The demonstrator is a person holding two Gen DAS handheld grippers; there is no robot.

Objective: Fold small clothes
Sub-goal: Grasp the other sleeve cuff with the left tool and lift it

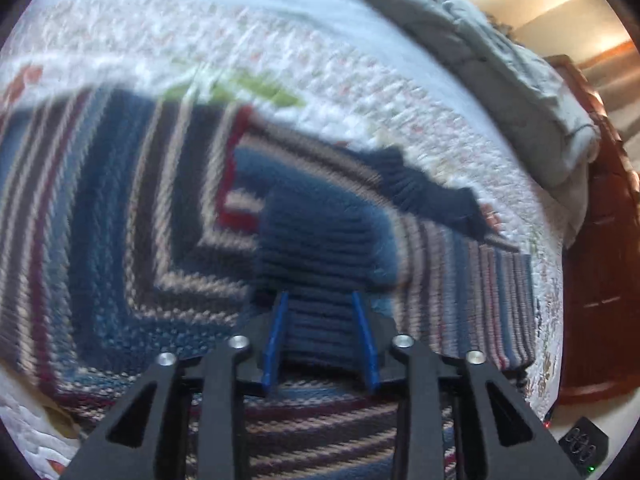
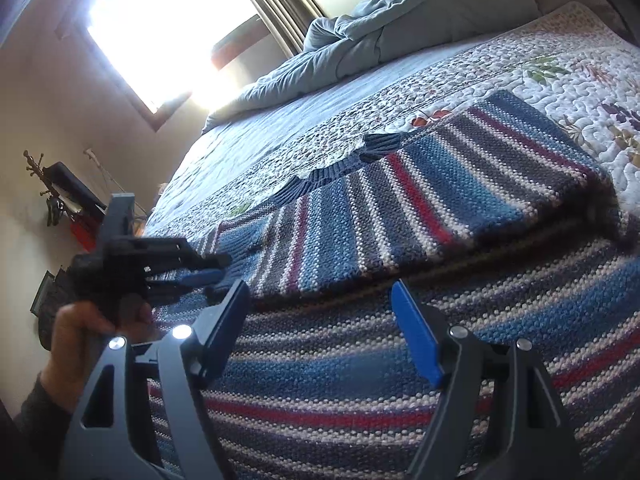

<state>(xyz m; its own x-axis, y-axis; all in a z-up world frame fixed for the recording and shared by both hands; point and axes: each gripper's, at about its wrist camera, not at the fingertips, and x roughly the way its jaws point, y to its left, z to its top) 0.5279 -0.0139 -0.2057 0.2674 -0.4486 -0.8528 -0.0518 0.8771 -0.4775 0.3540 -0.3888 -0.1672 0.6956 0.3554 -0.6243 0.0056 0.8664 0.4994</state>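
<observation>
A striped knit sweater [image 2: 360, 360] in blue, red, white and grey lies on the bed, one part folded over the rest [image 2: 420, 208]. In the left wrist view the sweater [image 1: 120, 208] fills the frame, blurred. My left gripper [image 1: 320, 300] is shut on the sweater's dark blue ribbed cuff [image 1: 324, 248], which bunches between the blue pads. The left gripper also shows in the right wrist view [image 2: 208, 272], held by a hand at the sweater's left edge. My right gripper [image 2: 320, 296] is open and empty just above the sweater's body.
A white floral quilt [image 2: 560, 88] covers the bed. A rumpled grey-blue duvet [image 2: 380, 28] lies at the far side. A wooden bed frame [image 1: 600, 280] shows at the right of the left wrist view. A bright window [image 2: 168, 20] is in the wall beyond.
</observation>
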